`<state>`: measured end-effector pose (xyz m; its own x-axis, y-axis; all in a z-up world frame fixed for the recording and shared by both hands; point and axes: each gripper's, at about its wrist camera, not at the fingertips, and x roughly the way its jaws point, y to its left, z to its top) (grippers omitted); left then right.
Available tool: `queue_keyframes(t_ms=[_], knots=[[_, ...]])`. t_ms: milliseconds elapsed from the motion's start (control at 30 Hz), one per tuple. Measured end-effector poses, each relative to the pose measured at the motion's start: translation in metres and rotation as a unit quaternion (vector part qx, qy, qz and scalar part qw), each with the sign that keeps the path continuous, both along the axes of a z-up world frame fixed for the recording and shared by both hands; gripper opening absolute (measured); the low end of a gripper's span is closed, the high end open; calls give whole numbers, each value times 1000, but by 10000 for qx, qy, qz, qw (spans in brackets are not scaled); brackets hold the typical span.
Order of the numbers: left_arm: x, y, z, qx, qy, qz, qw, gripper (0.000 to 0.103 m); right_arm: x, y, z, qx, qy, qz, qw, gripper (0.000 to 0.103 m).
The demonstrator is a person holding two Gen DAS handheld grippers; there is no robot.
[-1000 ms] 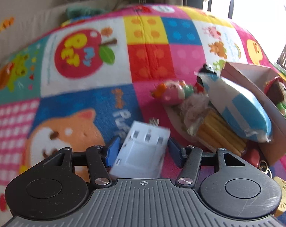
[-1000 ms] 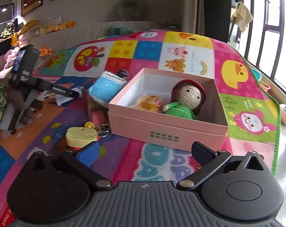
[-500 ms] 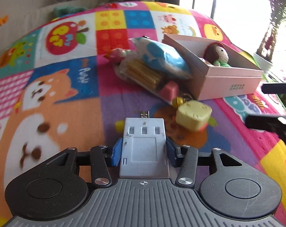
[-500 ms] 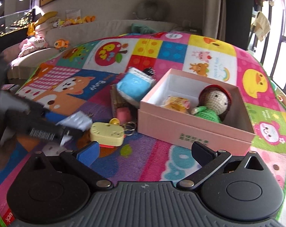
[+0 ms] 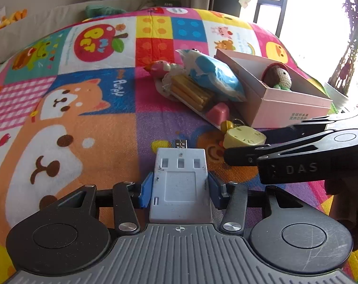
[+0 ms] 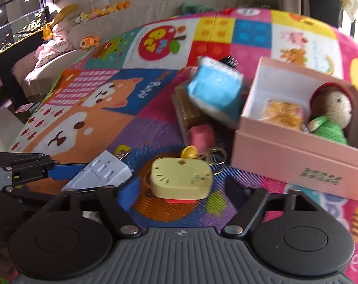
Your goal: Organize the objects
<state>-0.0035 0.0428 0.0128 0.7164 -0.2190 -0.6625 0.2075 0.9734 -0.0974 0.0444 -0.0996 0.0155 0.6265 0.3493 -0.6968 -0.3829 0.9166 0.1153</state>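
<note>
Two items in hand, box waiting

Our left hand-held gripper (image 5: 180, 190) clamps the grey USB adapter (image 5: 181, 184) by its sides, lifted over the play mat (image 5: 84, 130). Our right hand-held gripper (image 6: 180, 189) has just been closing around the yellow keychain toy (image 6: 181, 179); we cannot tell whether its pads press yet. Both likely go into the pink box (image 6: 297, 163) nearby.

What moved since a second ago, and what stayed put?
The left gripper carried the grey adapter across the mat, nearer the pink box, still gripping it. The right gripper came down over the yellow keychain; its fingers have just been closing around it. The box, the doll and the blue packet stayed put.
</note>
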Motion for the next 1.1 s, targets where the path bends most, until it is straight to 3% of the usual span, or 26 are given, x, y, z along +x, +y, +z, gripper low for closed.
queue_keyframes(t_ms=[33,300,533,667,767,900,1033,1100], knots=[[0,0,0,-2,-2,6,10000,53,0,0,0,-7,22,6,10000,55],[0,1,1,-33,7,-10,10000,53,-24,-38,23,49,-122,-216,9997,55],[-1,2,1,-102,18,27,9999,53,-67,-86,41,-1238,-392,-434,9906,55],[-1,0,2,-106,35,80,9999,53,-84,-88,42,-2375,-627,-260,9690,55],[-1,-1,1,-93,18,106,9999,53,-88,-71,33,-2857,-806,155,9548,55],[-2,-3,1,-74,10,108,9999,53,-86,-36,29,-2439,-932,691,9628,56],[-4,0,1,-112,31,63,9999,53,-89,-20,38,-1882,-1096,1039,9704,78],[-4,-1,1,-110,30,73,9999,53,-90,-21,41,-1805,-1142,1046,9713,78]])
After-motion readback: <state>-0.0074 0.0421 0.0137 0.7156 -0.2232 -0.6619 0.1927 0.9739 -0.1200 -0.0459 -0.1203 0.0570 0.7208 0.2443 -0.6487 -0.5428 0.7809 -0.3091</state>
